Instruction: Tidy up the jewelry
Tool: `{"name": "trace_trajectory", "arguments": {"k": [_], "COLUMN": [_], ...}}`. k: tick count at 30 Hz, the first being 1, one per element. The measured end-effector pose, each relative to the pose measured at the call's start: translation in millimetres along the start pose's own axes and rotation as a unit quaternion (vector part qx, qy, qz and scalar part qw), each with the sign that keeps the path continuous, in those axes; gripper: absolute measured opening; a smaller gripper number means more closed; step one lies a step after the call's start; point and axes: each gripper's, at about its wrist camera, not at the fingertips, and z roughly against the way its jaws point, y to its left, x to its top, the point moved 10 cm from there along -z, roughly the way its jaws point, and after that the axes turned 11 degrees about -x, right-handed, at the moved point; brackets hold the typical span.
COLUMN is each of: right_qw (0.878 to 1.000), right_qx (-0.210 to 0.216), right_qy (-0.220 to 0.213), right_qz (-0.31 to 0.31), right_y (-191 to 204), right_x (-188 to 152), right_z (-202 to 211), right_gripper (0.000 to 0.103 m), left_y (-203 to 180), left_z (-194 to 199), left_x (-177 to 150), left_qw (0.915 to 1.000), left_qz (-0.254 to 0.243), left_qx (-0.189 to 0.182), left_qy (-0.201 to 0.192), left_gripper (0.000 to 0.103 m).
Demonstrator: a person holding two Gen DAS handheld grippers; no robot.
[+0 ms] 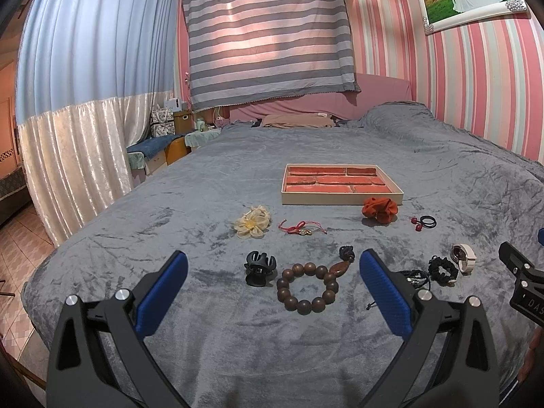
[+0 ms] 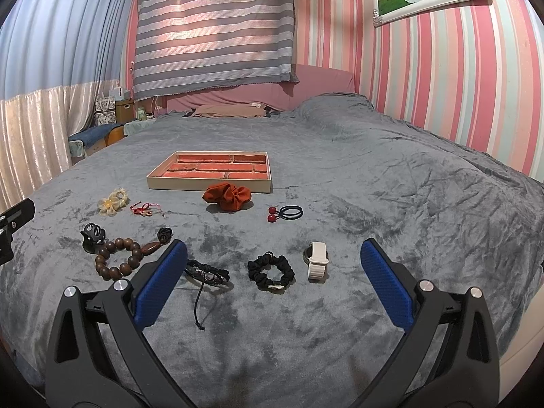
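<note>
Left hand-held gripper (image 1: 272, 272) gapes, empty, over the bead bracelet (image 1: 307, 287), probably first for the tray (image 1: 341, 199); right hand-held gripper (image 2: 273, 261) likewise spread

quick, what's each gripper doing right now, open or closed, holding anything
Left gripper: open, holding nothing, above the bead bracelet.
Right gripper: open, holding nothing, above the black scrunchie.

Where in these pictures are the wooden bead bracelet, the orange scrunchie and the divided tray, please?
wooden bead bracelet (image 1: 303, 305): left wrist view, on a near bead.
orange scrunchie (image 2: 227, 196): right wrist view, on its middle folds.
divided tray (image 1: 340, 199): left wrist view, on its near wall.
</note>
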Motion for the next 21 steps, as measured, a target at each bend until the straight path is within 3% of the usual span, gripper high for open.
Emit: {"name": "trace_trajectory", "arguments": {"k": [21], "right_qw": [1.0], "right_qx": [-0.001], "right_qy": [-0.001], "right_qz": [0.0], "right_y": [-1.5], "right_x": [-0.5], "right_z": [-0.1], "right_gripper": [0.099], "left_y": [1.1], "left_z": [-1.2], "left_x": [0.8], "left_qw": [1.0], "left_qz": [0.0], "left_qx": [0.001], "left_qy": [-0.001], "left_gripper": [0.099]}}
